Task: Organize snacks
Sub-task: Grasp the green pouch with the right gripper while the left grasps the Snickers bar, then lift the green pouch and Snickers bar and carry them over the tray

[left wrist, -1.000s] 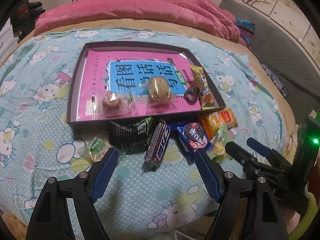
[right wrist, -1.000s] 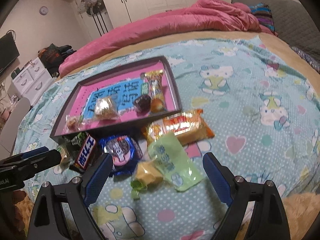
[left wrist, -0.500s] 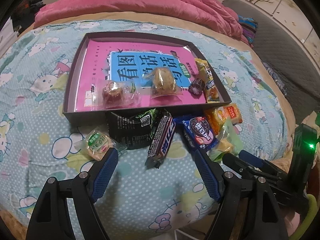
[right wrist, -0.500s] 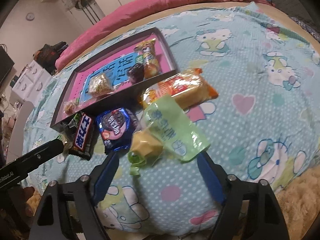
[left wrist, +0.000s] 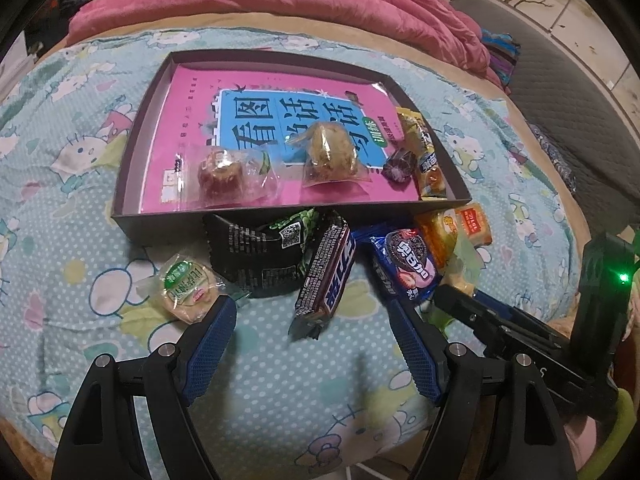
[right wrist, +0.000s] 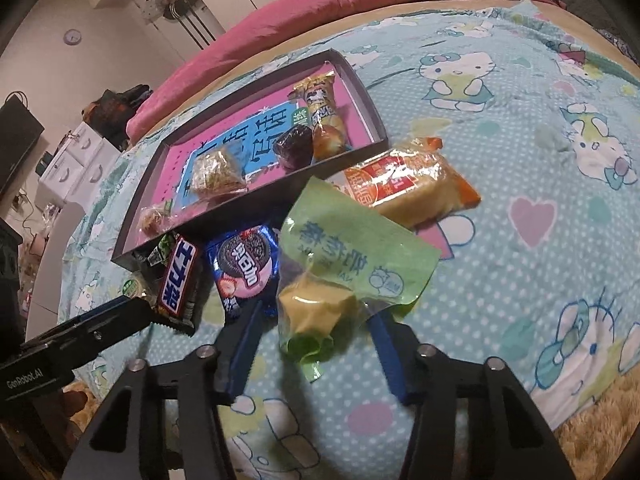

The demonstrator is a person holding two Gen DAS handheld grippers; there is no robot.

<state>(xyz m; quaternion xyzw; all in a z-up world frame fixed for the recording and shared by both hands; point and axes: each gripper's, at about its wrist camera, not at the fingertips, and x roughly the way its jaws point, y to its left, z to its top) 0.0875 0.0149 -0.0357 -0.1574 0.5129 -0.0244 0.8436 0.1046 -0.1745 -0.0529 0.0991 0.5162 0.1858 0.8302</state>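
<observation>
Bed-wide first: a blue cartoon-cat bedspread [right wrist: 540,128], soft and yielding, so no pressing down hard while grasping. On it, a shallow dark tray [left wrist: 132,132] lined with a pink-and-blue book cover, already holding four wrapped items: two clear-wrapped pastries, a dark purple candy [left wrist: 398,165], a long yellow stick pack [left wrist: 422,152].

Outside the tray, along its near wall, a loose row: black snack bag [left wrist: 256,256], Snickers-style bar [left wrist: 330,276], blue Oreo pack [right wrist: 244,268], orange cake pack [right wrist: 404,184], green-film pastry pack [right wrist: 344,264], and a small round green-label cake [left wrist: 186,284] at the left end.

Right gripper [right wrist: 316,344]: spread wide, straddling the near end of the green-film pastry pack, nothing pinched yet. Judged as the step in hand: closing on this pack and lifting it to the tray. Best closed on the firm yellow pastry block rather than the empty film flap (thin plastic likely to slip or crumple). Moderate squeeze only, to avoid crushing. Lift clear before carrying, since the film overlaps the orange cake pack and lies against the Oreo pack; dragging may shift both. Bare tray floor near the back for setting down.

Left gripper [left wrist: 312,332]: spread too, empty, low over the bedspread just short of the chocolate bar, one pad beside the round cake. Better kept apart from the right tool close alongside.
</observation>
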